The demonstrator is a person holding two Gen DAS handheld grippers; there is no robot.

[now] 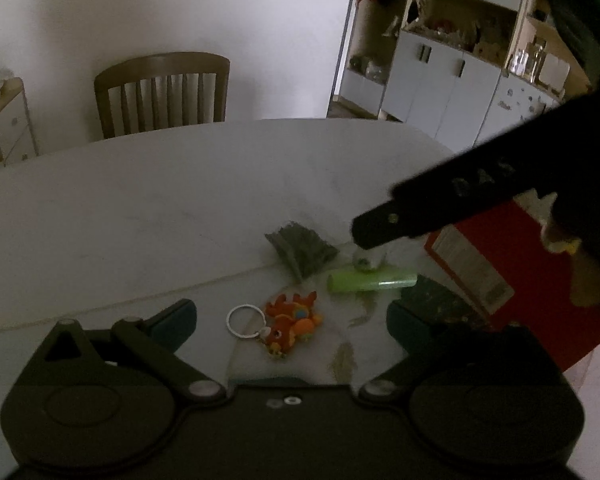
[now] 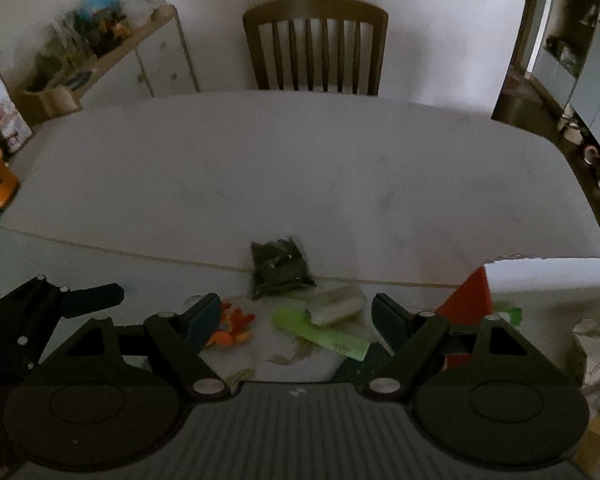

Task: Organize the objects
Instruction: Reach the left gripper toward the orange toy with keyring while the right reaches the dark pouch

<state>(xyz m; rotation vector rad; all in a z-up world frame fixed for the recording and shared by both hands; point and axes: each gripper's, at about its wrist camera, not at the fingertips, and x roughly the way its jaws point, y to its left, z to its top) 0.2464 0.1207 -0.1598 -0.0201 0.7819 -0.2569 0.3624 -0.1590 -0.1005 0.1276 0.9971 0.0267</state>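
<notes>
Left wrist view: left gripper [image 1: 292, 328] has jaws wide apart, nothing between the pads, hanging over the near part of a white table [image 1: 180, 200]. Orange toy keychain [image 1: 294, 322] lies between the two fingers, its metal ring [image 1: 244, 321] to the left of the toy. Beyond it a light green tube [image 1: 370, 281] lies flat, roughly crosswise. Dark green packet [image 1: 302, 252] lies farther back, left of the tube. A small pale roll [image 1: 366, 260] sits just behind the tube, partly hidden by a black finger of the right gripper [image 1: 374, 234] coming in from the right above it. Red box [image 1: 512, 272] on the right. Wooden chair [image 1: 162, 94] at the far side.

Right wrist view: right gripper [image 2: 294, 320] also has jaws wide, gripping nothing. Between its fingers: the green tube [image 2: 324, 334] with the pale roll [image 2: 336, 306] resting on its far end. Dark packet [image 2: 280, 268] lies just behind. Orange toy [image 2: 232, 326] is partly hidden behind the left finger. Left gripper [image 2: 96, 294] is visible at the left edge. Red box [image 2: 470, 300] sits right of the right finger, white flap above it. Chair [image 2: 316, 46] at the far table edge.
</notes>
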